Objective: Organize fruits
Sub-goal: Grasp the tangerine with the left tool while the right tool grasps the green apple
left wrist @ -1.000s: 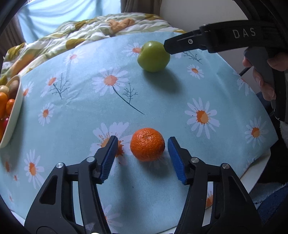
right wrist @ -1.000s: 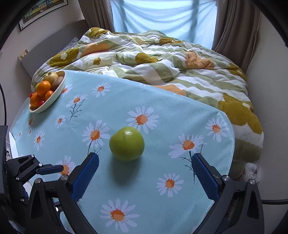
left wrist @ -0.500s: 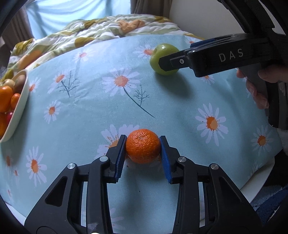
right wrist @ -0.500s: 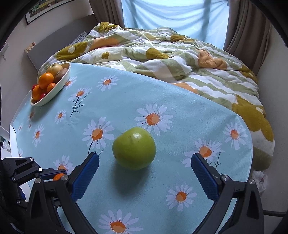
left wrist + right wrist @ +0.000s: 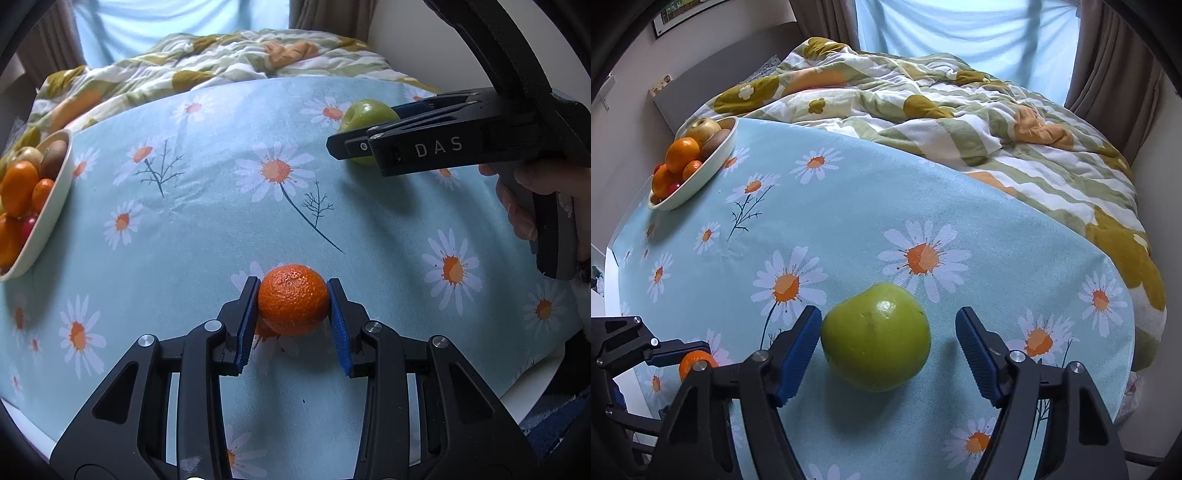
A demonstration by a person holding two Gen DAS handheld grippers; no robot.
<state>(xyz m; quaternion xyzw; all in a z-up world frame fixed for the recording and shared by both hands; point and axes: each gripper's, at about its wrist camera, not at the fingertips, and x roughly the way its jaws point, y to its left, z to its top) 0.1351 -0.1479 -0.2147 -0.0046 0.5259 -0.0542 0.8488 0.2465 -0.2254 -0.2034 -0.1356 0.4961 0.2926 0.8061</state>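
I see the bed (image 5: 960,99) behind my desk (image 5: 849,206), where a white bowl (image 5: 701,173) of fruit sits at the far left. My right tongs (image 5: 888,349) are closing around the green apple (image 5: 876,341), a gap left on one side. My left tongs (image 5: 291,314) clamp the orange (image 5: 293,300).

Both wrist views close above the daisy tablecloth (image 5: 207,229), angled steeply down toward the bed (image 5: 960,103); shared: fruit bowl (image 5: 701,177), green fruit (image 5: 877,341).
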